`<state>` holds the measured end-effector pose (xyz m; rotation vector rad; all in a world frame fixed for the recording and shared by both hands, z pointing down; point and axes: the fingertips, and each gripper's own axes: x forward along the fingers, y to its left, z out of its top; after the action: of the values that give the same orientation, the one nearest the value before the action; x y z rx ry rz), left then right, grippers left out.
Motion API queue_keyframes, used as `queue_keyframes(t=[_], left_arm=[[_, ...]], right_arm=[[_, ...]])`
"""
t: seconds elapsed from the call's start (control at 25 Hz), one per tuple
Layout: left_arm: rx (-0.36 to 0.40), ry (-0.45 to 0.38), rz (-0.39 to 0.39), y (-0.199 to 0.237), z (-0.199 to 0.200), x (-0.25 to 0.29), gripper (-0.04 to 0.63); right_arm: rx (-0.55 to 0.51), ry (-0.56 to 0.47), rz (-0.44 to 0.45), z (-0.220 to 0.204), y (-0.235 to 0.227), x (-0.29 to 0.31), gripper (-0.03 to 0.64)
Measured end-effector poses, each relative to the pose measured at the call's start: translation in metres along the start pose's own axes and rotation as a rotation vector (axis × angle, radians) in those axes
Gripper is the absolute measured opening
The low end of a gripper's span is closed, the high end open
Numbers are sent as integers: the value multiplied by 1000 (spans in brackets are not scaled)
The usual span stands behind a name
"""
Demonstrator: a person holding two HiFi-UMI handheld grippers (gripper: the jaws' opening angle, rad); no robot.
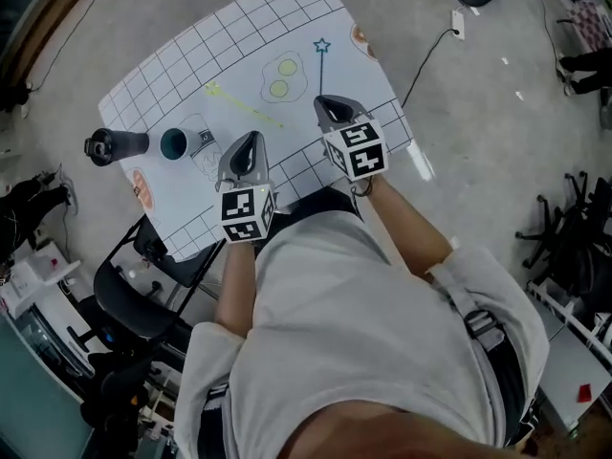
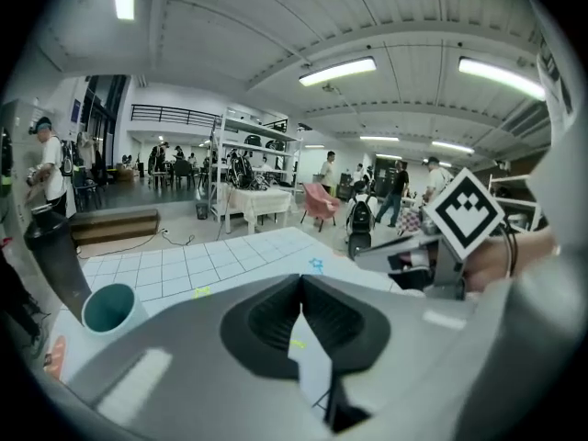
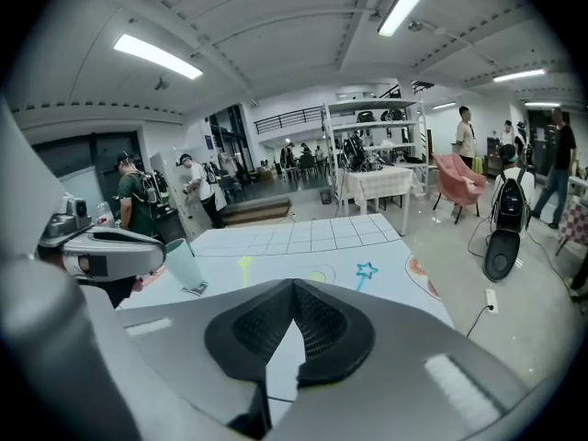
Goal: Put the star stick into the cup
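- The counter (image 1: pixel 182 208) is white, and a grid of pale squares runs along its far and right edges. It stands on a grey concrete floor (image 1: pixel 478 122).
- The star stick (image 1: pixel 322 60) is blue and lies flat on the counter with its star end pointing away from the person. It is not in the cup.
- The teal cup (image 1: pixel 174 143) stands upright, with the star stick well apart from it at its 2 o'clock.
- A dark cylinder (image 1: pixel 115 145) lies at the cup's 9 o'clock, by the counter's edge.
- A yellow-green stick (image 1: pixel 239 103) lies between the cup and the star stick.
- The left hand-held gripper (image 1: pixel 251 142) has its jaws closed together on nothing. The cup is at its 9 o'clock.
- The right hand-held gripper (image 1: pixel 323 101) is likewise fully closed and empty. The star stick is at its 12 o'clock.
- The room is a large hall with strip lights on the ceiling.
- Beyond the counter are a metal rack (image 3: pixel 367 136) and a pink chair (image 3: pixel 457 180), and several people are standing about.
- A black office chair (image 1: pixel 143 304) stands at the counter's near left.
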<state>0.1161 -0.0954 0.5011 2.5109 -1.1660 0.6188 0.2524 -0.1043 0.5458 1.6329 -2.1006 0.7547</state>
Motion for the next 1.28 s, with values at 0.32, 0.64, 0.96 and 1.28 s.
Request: queue_keyframes(t=[0.32,0.64,0.96,1.28], left_arm=[[-77,78,-11,40,-22,19,3],[-95,98,-112,53,-21,43,3],[-124,145,-170,61,-32,66,3],[-114,190,-199,63,-41,76,3]], right_arm=[[68,174,-70,-18,-30,55,-2],[74,289,-204,-21,-57,86,-2],[103,386,-264,-35,-74,114,24],[162,488,-306,-55,-94,133,75]])
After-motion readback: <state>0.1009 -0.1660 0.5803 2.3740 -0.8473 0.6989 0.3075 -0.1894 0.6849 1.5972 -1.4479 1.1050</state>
